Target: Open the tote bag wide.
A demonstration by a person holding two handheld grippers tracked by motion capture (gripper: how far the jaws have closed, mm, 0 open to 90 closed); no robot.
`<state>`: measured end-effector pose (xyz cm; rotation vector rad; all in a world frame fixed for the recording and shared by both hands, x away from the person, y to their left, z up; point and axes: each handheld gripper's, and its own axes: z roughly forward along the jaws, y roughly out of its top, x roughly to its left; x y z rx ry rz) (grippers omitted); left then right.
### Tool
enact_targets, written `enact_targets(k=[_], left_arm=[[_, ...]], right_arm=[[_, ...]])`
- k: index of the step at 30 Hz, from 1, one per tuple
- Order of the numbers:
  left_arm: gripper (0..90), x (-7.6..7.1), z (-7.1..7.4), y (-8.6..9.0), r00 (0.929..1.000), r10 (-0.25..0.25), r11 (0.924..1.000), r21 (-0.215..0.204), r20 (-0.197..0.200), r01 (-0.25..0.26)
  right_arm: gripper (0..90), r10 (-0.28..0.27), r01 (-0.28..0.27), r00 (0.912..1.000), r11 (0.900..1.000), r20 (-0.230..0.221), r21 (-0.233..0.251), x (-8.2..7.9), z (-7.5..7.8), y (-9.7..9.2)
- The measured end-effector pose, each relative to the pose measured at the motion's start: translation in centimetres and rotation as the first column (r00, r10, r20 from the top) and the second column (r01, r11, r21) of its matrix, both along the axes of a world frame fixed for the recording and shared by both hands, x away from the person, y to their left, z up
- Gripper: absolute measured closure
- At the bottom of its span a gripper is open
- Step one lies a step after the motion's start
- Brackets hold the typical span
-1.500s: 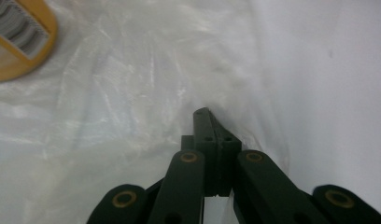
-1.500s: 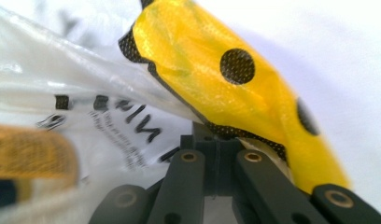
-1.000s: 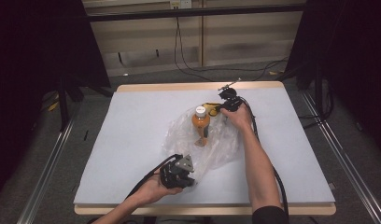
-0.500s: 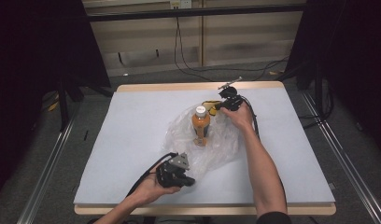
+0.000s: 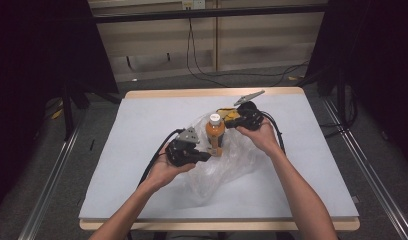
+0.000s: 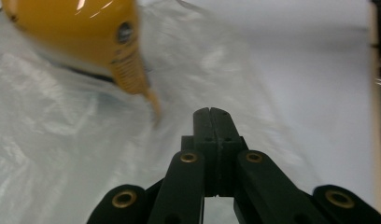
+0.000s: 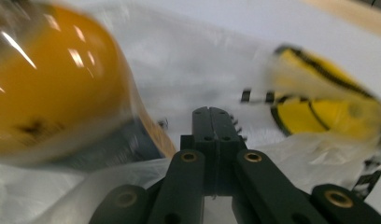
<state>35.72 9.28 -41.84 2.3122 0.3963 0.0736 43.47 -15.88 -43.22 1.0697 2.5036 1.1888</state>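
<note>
An orange bottle (image 5: 214,136) with a white cap stands upright inside a crumpled clear plastic bag (image 5: 234,165) at the middle of the white table (image 5: 142,120). A yellow packet (image 5: 225,113) lies just behind the bottle. My left gripper (image 5: 208,156) is shut, its tips close to the bottle's base on the left. In the left gripper view the jaws (image 6: 211,112) meet over the bag film, with the bottle (image 6: 86,32) at upper left. My right gripper (image 5: 228,122) is shut beside the bottle's neck. From the right gripper view, its tips (image 7: 210,111) sit between the bottle (image 7: 53,88) and the packet (image 7: 319,107).
The table has a wooden edge (image 5: 217,93) at the back and a dark floor with cables (image 5: 202,70) beyond. Metal rails (image 5: 52,175) run along both sides. A cable (image 5: 154,162) trails from the left gripper toward the front edge.
The left gripper has risen from the bag's near edge and moved in toward the bottle. The right gripper has lifted and shifted slightly nearer, beside the bottle's top. Both stayed shut.
</note>
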Motion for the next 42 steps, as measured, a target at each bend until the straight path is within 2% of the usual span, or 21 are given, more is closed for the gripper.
enact_targets(k=[1,4,6,7,9,11,14,15,17,18,19,20,21,24,25,29,33,35,38,40,42], left_arm=[[90.0,0.7,-0.7,-0.2,0.9998,0.019,0.9992,0.034,0.004,-0.019],[90.0,2.3,-2.8,-0.1,0.996,0.08,0.9954,0.055,-0.038,-0.078],[90.0,3.0,-3.6,0.3,0.993,0.106,0.9926,0.065,-0.053,-0.103],[90.0,3.3,-4.0,0.4,0.9926,0.114,0.9894,0.096,-0.041,-0.109],[90.0,3.6,-4.8,0.9,0.9882,0.147,0.9836,0.112,-0.042,-0.142],[90.0,4.1,-5.5,1.6,0.9811,0.183,0.9796,0.096,-0.063,-0.177],[90.0,4.5,-5.5,2.7,0.975,0.22,0.9713,0.101,-0.033,-0.216],[90.0,4.6,-5.6,2.9,0.9699,0.242,0.9663,0.095,-0.022,-0.239],[90.0,5.0,-5.8,3.6,0.965,0.26,0.9636,0.077,-0.038,-0.256],[90.0,5.0,-5.8,3.9,0.9624,0.269,0.961,0.076,-0.036,-0.266],[90.0,5.1,-5.7,4.1,0.9646,0.261,0.9624,0.089,-0.037,-0.257],[90.0,5.1,-5.8,4.3,0.9594,0.279,0.9581,0.077,-0.038,-0.276],[90.0,5.2,-5.8,4.6,0.9598,0.277,0.9586,0.078,-0.042,-0.274],[90.0,5.4,-5.7,5.6,0.9534,0.296,0.9533,0.08,-0.058,-0.291],[90.0,5.4,-5.7,5.9,0.9502,0.309,0.9491,0.08,-0.042,-0.305],[90.0,5.5,-6.0,7.2,0.9391,0.335,0.9419,0.042,-0.075,-0.333],[90.0,5.5,-6.1,7.2,0.939,0.336,0.9419,0.023,-0.074,-0.335],[90.0,5.5,-6.1,7.0,0.9432,0.325,0.9455,0.024,-0.066,-0.325],[90.0,5.3,-5.5,7.1,0.9476,0.309,0.9494,-0.033,-0.082,-0.312],[90.0,5.0,-4.7,7.2,0.9493,0.302,0.9463,-0.093,-0.089,-0.309],[90.0,4.6,-4.0,7.5,0.9495,0.302,0.9428,-0.12,-0.084,-0.311]], right_arm=[[90.0,-0.006,0.005,0.9998,0.9998,-0.02,-0.02,-0.1,-0.6,0.0],[90.0,0.012,-0.012,0.9991,0.9999,-0.041,-0.01,-0.6,-2.2,0.0],[90.0,0.023,-0.024,0.9987,0.9994,-0.044,-0.026,-1.1,-3.0,-0.1],[90.0,0.026,-0.028,0.9983,0.999,-0.052,-0.033,-1.3,-3.3,-0.3],[90.0,0.028,-0.03,0.998,0.9984,-0.057,-0.048,-1.7,-4.1,-0.7],[90.0,0.022,-0.025,0.998,0.9978,-0.059,-0.062,-2.1,-4.8,-1.3],[90.0,0.012,-0.014,0.9986,0.9991,-0.052,-0.039,-2.6,-5.2,-1.9],[90.0,0.016,-0.018,0.9988,0.9988,-0.045,-0.046,-2.7,-5.2,-2.0],[90.0,0.02,-0.022,0.9991,0.9981,-0.036,-0.058,-2.9,-5.2,-2.4],[90.0,0.022,-0.024,0.9993,0.9982,-0.03,-0.055,-3.0,-5.2,-2.7],[90.0,0.016,-0.017,0.9994,0.9985,-0.032,-0.052,-3.1,-5.2,-3.1],[90.0,0.011,-0.013,0.9994,0.999,-0.032,-0.044,-3.2,-5.3,-3.5],[90.0,0.008,-0.009,0.9996,0.9991,-0.028,-0.043,-3.3,-5.3,-3.9],[90.0,-0.003,0.003,0.9996,0.9996,-0.029,-0.029,-3.6,-5.4,-4.8],[90.0,-0.008,0.007,0.9996,0.9994,-0.027,-0.034,-3.7,-5.4,-5.1],[90.0,-0.021,0.021,0.9997,0.999,-0.012,-0.039,-4.0,-5.5,-6.0],[90.0,-0.04,0.04,0.9992,0.9985,-0.007,-0.038,-4.2,-5.5,-6.1],[90.0,-0.044,0.044,0.999,0.9989,-0.007,-0.015,-4.2,-5.6,-6.0],[90.0,-0.054,0.054,0.9985,0.9984,-0.011,0.015,-4.2,-5.7,-5.9],[90.0,-0.066,0.066,0.9978,0.9968,0.004,0.046,-4.3,-5.5,-5.9],[90.0,-0.068,0.066,0.9974,0.9951,0.023,0.073,-4.4,-5.0,-5.9]])
